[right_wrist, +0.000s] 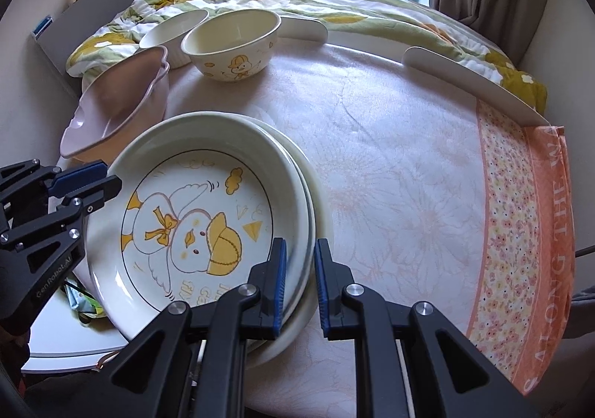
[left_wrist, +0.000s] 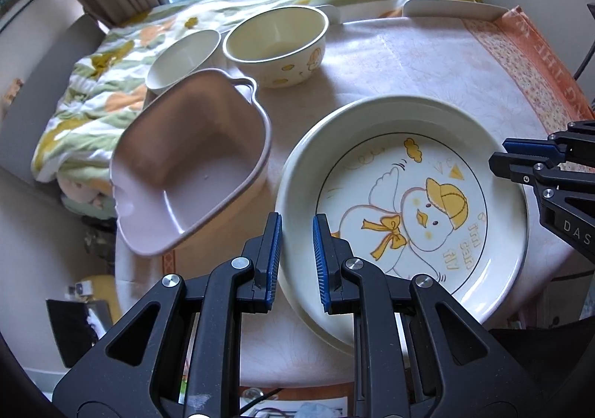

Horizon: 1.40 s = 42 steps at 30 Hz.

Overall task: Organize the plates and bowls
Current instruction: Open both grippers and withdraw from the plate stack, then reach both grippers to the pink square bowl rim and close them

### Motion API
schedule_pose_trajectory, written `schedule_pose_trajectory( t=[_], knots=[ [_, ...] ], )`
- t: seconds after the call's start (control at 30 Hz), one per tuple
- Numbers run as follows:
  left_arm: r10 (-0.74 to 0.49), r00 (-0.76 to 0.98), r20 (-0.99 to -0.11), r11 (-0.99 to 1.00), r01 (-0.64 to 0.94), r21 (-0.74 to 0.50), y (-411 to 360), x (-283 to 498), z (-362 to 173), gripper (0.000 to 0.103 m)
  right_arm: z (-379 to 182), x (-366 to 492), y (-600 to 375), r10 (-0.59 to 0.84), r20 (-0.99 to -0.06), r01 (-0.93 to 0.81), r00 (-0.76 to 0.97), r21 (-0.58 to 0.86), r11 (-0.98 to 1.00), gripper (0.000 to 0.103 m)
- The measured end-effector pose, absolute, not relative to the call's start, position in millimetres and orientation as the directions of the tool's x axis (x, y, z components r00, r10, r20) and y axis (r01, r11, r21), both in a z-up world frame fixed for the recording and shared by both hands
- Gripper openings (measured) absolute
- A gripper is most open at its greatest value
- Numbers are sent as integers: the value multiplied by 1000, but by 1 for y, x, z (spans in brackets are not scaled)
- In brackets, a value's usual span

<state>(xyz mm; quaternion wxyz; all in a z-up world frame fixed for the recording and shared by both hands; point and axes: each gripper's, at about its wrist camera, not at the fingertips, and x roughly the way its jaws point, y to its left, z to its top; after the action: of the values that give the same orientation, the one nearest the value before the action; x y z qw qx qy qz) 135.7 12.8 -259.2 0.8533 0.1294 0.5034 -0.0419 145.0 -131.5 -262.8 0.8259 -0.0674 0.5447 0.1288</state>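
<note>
Here the surface (right_wrist: pixel 390 157), under a pale floral cloth, stretches ahead of both tongs, with a quilted bed beyond its far edge.

The largest piece is the duck plate (left_wrist: pixel 405 202), which lies on top of at least 1 more plate, so the plates look already stacked. It sits between the 2 tools. The left tongs (left_wrist: pixel 297 254) hang with their fingers either side of its near-left rim, apart and gripping nothing. The right tongs (right_wrist: pixel 300 269) do the same at the opposite rim, also parted, with the stacked edges showing in the gap between their blue pads. Whether either pad touches the rim, I cannot tell.

Next in size is the pink heart-shaped dish (left_wrist: pixel 189 165), ahead and to the left of the left tongs, tilted with 1 side raised; it seems to lean on something, but what props it is hidden. Further ahead stands the duck bowl (left_wrist: pixel 277 46), upright, and just beside it, further left, the small white bowl (left_wrist: pixel 182 57), the smallest piece.

My reading is that the plate step is finishing and the bowls remain loose. The next move probably calls for drawing both tools back from the rims without nudging the stack, then reaching forward and left for a bowl, closing on its wall, and nesting small into large.
</note>
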Motion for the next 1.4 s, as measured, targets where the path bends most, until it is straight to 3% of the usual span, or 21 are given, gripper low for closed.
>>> schedule_pose_trajectory(
  t=[0.27, 0.5, 0.53, 0.6, 0.63, 0.67, 0.7, 0.73, 0.77, 0.83, 0.97, 1.1, 1.27, 1.3, 1.4],
  knots=[
    [25, 477, -879, 974, 188, 130, 14, 136, -255, 15, -260, 144, -136, 160, -914, -283, 374, 52, 958, 14],
    [28, 514, -857, 994, 74, 77, 37, 133, -223, 15, -241, 155, -157, 247, -888, -251, 387, 156, 955, 14],
    [18, 513, -858, 997, 51, 51, 42, 134, -219, 16, -238, 157, -158, 257, -884, -257, 390, 163, 952, 20],
    [10, 508, -861, 1000, 1, 12, 56, 134, -211, 16, -228, 160, -159, 287, -870, -277, 402, 184, 943, 59],
    [18, 505, -863, 1000, -29, 4, 62, 134, -207, 16, -221, 162, -159, 313, -858, -295, 408, 200, 934, 95],
    [25, 503, -864, 999, -53, -2, 68, 134, -205, 18, -214, 164, -158, 338, -844, -315, 417, 215, 924, 103],
    [29, 504, -863, 997, -81, -14, 75, 133, -202, 19, -207, 165, -157, 366, -827, -339, 428, 228, 913, 103],
    [34, 504, -863, 995, -101, -20, 81, 133, -199, 30, -200, 168, -156, 382, -814, -356, 437, 233, 905, 103],
    [45, 504, -862, 992, -125, -22, 88, 132, -197, 61, -195, 172, -154, 394, -807, -369, 440, 237, 899, 103],
    [72, 527, -847, 984, -177, -27, 100, 127, -191, 102, -187, 181, -147, 438, -787, -410, 435, 259, 874, 103],
    [93, 524, -846, 969, -245, -45, 123, 124, -188, 103, -181, 193, -122, 481, -773, -509, 413, 242, 826, 103],
    [7, 507, -862, 947, -280, -157, 156, 123, -200, 103, -187, 205, -84, 435, -820, -561, 373, 174, 809, 103],
    [-85, 521, -849, 903, -320, -286, 188, 131, -219, 102, -208, 227, -41, 409, -867, -554, 285, 199, 808, 103],
    [-104, 517, -850, 898, -318, -304, 192, 135, -226, 101, -214, 230, -36, 405, -874, -549, 268, 207, 810, 103],
    [-158, 482, -862, 896, -296, -330, 199, 152, -246, 83, -229, 243, -19, 381, -895, -508, 233, 222, 832, 103]
  ],
)
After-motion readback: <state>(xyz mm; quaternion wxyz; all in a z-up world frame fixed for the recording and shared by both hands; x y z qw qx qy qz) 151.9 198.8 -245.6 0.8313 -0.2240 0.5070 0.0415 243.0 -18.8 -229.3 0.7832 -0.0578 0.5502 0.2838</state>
